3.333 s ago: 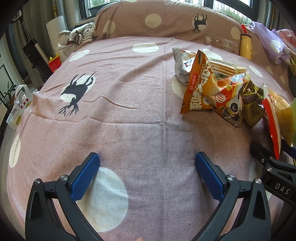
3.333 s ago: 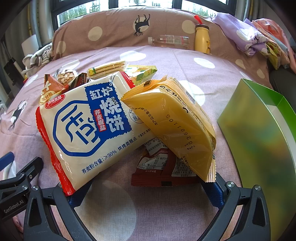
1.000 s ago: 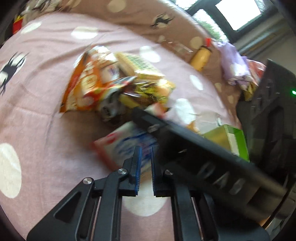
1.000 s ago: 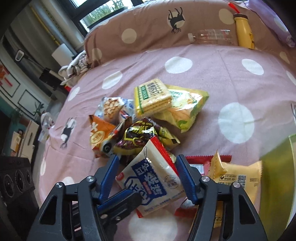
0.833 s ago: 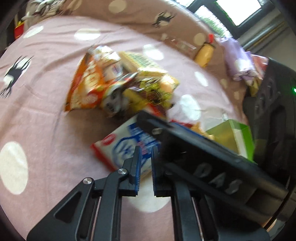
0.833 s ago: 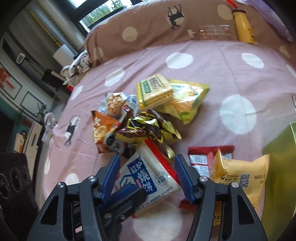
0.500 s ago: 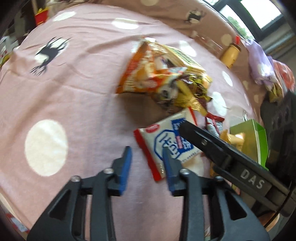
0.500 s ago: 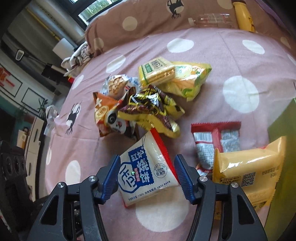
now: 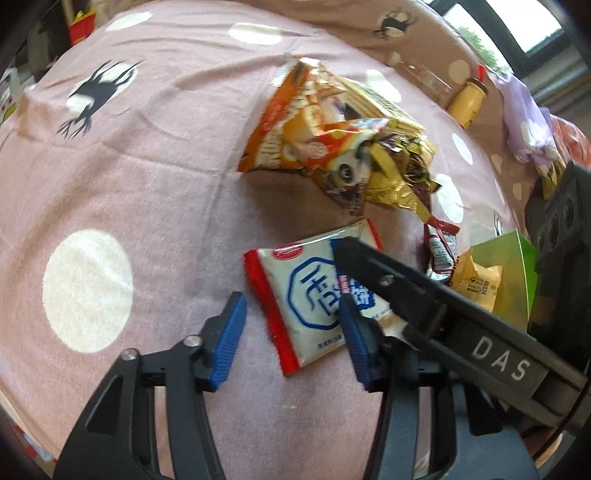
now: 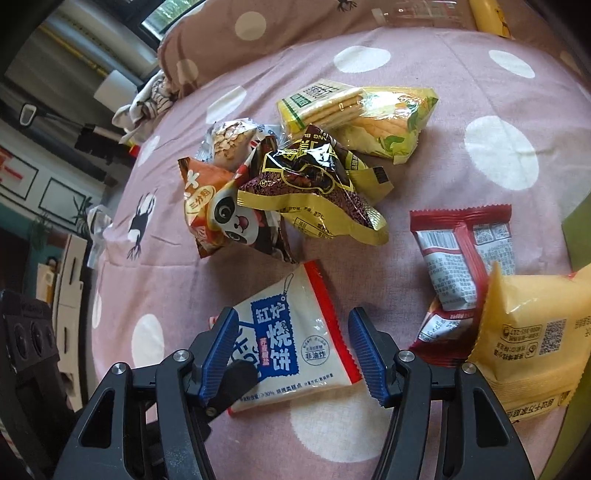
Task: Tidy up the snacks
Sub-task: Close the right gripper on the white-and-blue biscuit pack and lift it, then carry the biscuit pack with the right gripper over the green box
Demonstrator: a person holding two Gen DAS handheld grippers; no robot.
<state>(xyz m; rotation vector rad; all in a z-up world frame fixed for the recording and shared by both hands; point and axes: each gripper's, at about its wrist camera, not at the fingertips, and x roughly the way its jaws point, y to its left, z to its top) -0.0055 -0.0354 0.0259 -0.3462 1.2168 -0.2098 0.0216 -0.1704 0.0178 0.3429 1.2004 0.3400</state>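
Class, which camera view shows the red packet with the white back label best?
The right wrist view: the red packet lies almost whole, back label facing the camera, its lower corner under the yellow packet. The left wrist view shows only a small, crumpled sliver.

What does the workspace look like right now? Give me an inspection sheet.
Surface: pink dotted bedspread.
Job's things: white-and-blue snack packet flat near both grippers; heap of snack bags beyond; red packet, yellow packet, green box at right.
Clutter: yellow bottle, clear bottle by pillow.
Grippers: left gripper open; right gripper open, astride the packet.
Cables: nothing seen.
Surroundings: window.
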